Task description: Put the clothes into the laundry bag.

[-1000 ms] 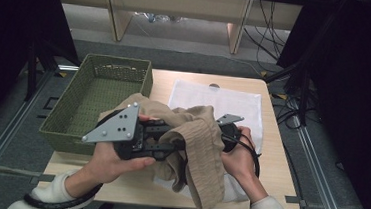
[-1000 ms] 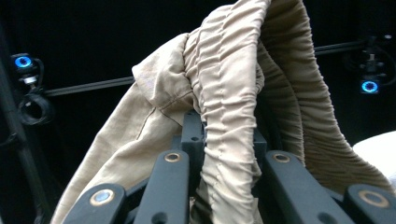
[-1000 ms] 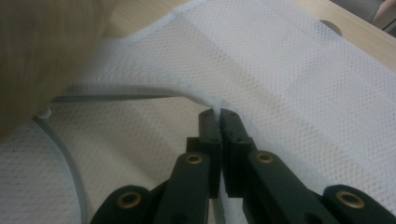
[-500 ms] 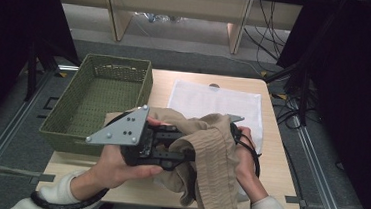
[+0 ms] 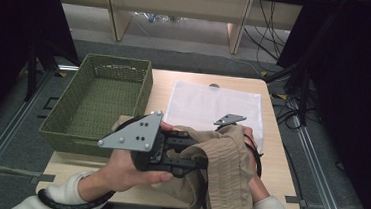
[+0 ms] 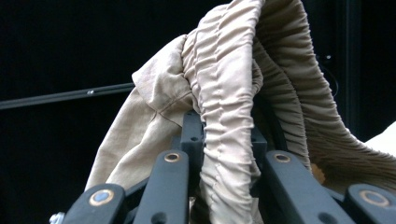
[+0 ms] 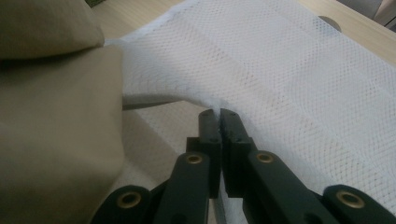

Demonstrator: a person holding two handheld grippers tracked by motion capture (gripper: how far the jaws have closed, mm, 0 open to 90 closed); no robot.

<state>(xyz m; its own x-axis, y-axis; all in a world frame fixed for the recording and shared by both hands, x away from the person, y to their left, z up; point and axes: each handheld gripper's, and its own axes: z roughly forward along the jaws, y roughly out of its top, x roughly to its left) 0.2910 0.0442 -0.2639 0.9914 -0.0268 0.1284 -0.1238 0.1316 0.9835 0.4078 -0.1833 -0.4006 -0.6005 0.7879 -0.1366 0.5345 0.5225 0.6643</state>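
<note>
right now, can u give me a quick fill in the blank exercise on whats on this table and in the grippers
1. The left gripper is closed on a ____ coloured garment.
2. The right gripper pinches the edge of the ____ mesh cloth.
3. The woven basket at the table's left is ____ in colour.

Missing words: beige; white; green

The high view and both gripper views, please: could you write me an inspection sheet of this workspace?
Surface: wooden table, partly bare.
Job's things: beige garment draped over the left gripper, gathered band between its jaws; white mesh cloth flat on the table.
Clutter: green basket at the table's left, nothing seen inside.
Grippers: right gripper shut on the mesh cloth's edge.
Cables: several on the floor beyond.
Surroundings: dark curtains, shelf frame behind.
</note>
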